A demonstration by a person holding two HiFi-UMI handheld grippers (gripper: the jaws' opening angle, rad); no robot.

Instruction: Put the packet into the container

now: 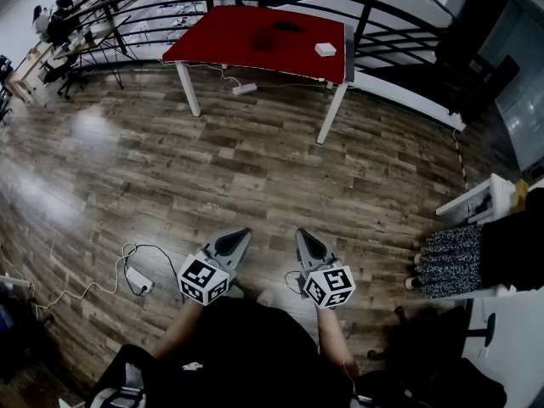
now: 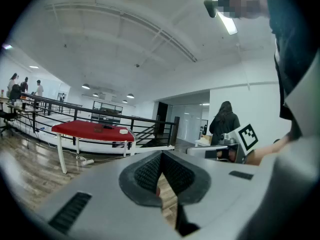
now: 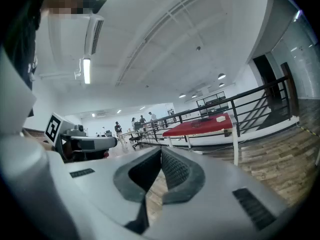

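Left gripper (image 1: 240, 238) and right gripper (image 1: 306, 238) are held low, close to the person's body, pointing forward. Jaws pressed together on both, nothing between the pads. Each gripper view shows the pads meeting at the tip with only floor behind.

Task thing: the small white flat packet (image 1: 325, 49) lies on the red-topped counter with white legs (image 1: 221, 36), near its right edge. It is well apart from both grippers, across the brown wooden plank floor (image 1: 255, 160). The dark low shape (image 1: 289, 26) further back on the counter is probably the container; too small and dark to be sure.

Risks:
- White power strip with trailing cable (image 1: 138, 280) lies on the floor just left of the person; a step that way could snag it.
- Packet sits close to the counter edge, so a pinch coming in from the inner side could push it off.
- Jaws must spread before the approach; coming in closed would just shove the packet.
- Wrong dark item taken for the container if not checked up close.

Writing: none readable. Only black-and-white square markers on the gripper cubes, no brand or label visible on the packet from here.
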